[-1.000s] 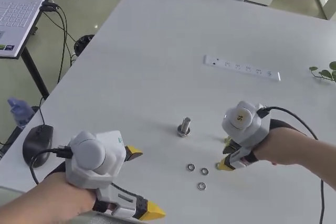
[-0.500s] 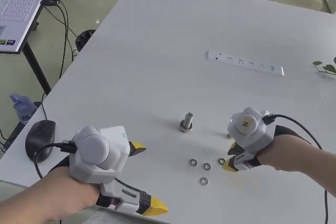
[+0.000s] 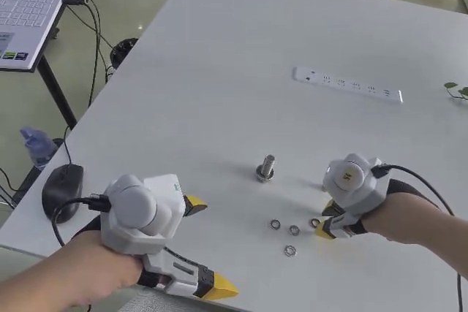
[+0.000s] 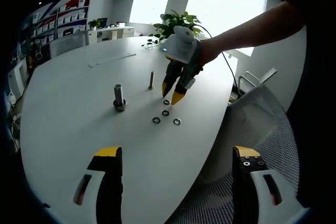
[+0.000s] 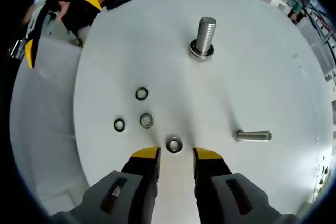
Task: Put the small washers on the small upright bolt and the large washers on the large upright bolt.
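Right gripper view gives us the thin silver upright bolt [image 5: 253, 136], standing off to the right of the right tongs [image 5: 176, 156]. In the head view those tongs sit in front of that spot. One silver metal ring washer [image 5: 174, 144] lies flat on the white table [image 5: 262, 77] just ahead of the yellow tips. It is in line with the gap between them and is not gripped. Three more silver washers [image 5: 146, 120] lie ahead and to the left of these tongs, each apart from the others. We cannot tell small washers from large. The thick silver upright bolt [image 5: 203, 38], threaded at the top with a wider collar at its foot, stands well beyond them. The right tongs are slightly spread and hold nothing. They tilt down toward the table, with the hand wrapped around them from behind.

Left gripper view shows the left tongs [image 4: 177, 153] spread wide and empty at the near edge of the table. Well ahead of them are the washers, both bolts and the other tongs. From the head we see a hand holding the left tongs roughly level, their tips pointing toward the washers.
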The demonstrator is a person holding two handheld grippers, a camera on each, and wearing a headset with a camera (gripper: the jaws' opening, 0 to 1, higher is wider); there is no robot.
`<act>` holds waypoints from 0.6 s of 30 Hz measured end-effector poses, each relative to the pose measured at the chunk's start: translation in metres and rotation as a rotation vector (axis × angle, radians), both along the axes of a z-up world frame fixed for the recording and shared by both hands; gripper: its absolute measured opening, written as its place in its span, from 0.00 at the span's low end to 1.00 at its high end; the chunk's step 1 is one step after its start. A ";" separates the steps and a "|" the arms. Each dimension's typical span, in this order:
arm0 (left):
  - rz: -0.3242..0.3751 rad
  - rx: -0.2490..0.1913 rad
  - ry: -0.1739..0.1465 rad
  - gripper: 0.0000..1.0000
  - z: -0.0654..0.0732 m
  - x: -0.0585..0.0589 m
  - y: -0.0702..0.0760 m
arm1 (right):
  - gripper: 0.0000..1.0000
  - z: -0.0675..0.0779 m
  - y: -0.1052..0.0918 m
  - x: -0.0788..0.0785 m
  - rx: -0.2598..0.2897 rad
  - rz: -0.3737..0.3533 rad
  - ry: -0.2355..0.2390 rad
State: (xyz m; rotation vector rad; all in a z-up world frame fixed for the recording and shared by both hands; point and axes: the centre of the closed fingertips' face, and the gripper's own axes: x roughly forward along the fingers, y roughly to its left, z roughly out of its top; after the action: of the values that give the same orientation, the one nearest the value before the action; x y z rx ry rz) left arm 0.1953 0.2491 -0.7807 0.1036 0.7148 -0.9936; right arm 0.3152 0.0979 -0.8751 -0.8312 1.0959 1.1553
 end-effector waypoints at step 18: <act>0.004 -0.002 0.005 0.86 -0.002 0.002 0.002 | 0.22 -0.001 0.006 -0.004 -0.025 0.055 -0.040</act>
State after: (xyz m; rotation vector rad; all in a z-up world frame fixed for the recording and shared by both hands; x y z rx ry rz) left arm 0.1971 0.2512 -0.7822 0.0980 0.7181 -0.9908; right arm 0.3108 0.1039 -0.8764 -0.9052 1.0619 1.1675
